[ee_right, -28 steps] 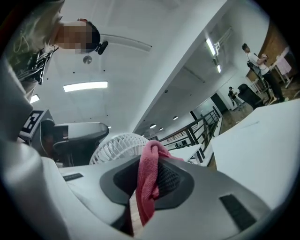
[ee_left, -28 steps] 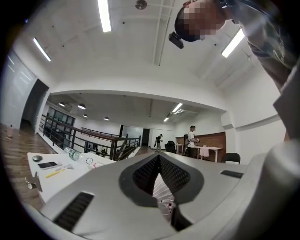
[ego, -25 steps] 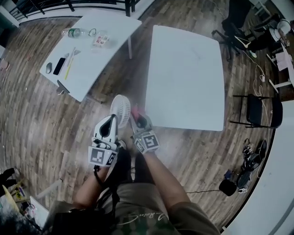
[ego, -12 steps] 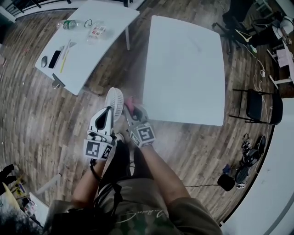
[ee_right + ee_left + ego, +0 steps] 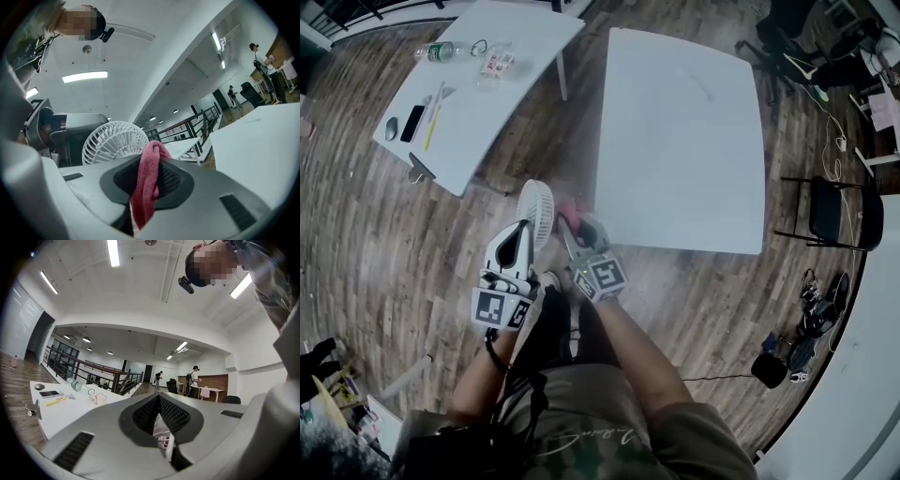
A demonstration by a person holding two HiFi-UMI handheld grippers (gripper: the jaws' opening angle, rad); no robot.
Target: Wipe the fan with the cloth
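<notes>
My right claw (image 5: pixel 147 177) pinches the cloth (image 5: pixel 151 157). The fan (image 5: pixel 114 140) sits just to its left — clamped in my left claw (image 5: pixel 160 423), face turned toward the cloth.

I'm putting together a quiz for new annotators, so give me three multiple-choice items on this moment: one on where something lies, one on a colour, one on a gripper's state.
1. Where does the plastic bottle lie?
A. on the white table at the head view's left
B. on the white table at its right
C. on the floor

2. What colour is the cloth?
A. blue
B. pink
C. green

3. How is the right gripper?
A. open and empty
B. shut on the fan
C. shut on the cloth

Answers:
1 A: it lies at the far end of that white table, near other small items.
2 B: pink folds stand up between the jaws in the right gripper view.
3 C: the jaws pinch the cloth, while the white fan sits beyond it, at the left gripper.
</notes>
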